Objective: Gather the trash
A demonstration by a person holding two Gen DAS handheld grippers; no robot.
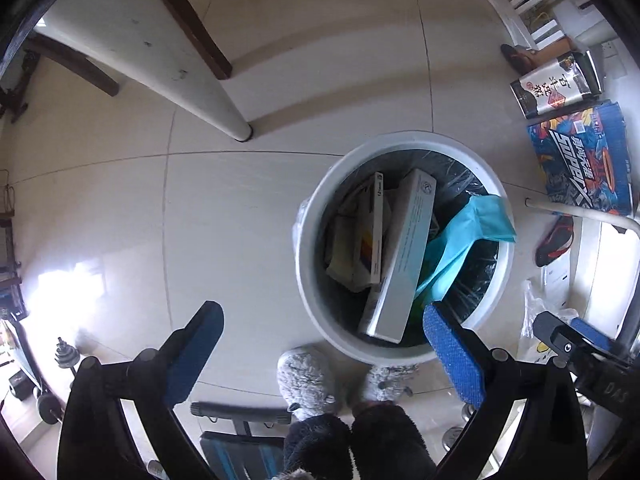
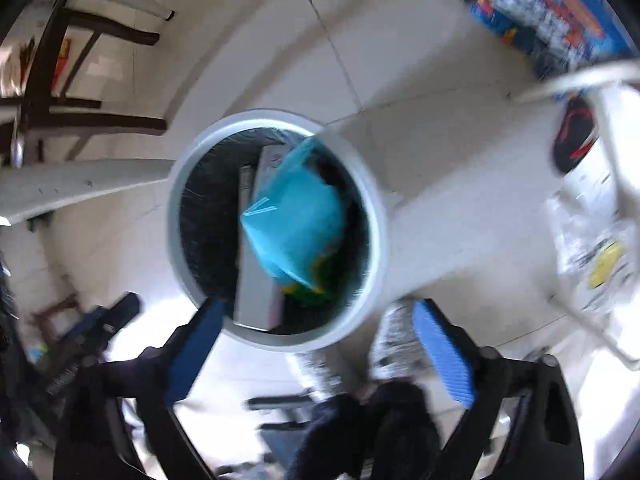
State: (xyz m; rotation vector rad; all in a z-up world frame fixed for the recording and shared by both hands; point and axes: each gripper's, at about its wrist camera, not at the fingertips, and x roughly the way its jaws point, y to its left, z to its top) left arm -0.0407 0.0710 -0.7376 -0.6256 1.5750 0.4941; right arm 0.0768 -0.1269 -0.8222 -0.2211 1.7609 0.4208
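Both claws gape; bin (image 1: 316, 312) full.

Left gripper (image 1: 324, 344) jaws wide apart, empty; right gripper (image 2: 316, 340) likewise, pointing down.

Your left claw (image 1: 324, 354) spread wide and empty above tiled floor (image 1: 232, 220), white bin (image 1: 308, 280) with black liner, long grey box (image 1: 404, 256) leaning inside, turquoise bag (image 1: 460, 236) draped over rim, your fuzzy slippers (image 1: 306, 380) just beside it.

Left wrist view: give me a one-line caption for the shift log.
Open left gripper above the white trash bin, which holds flat boxes and a teal bag.
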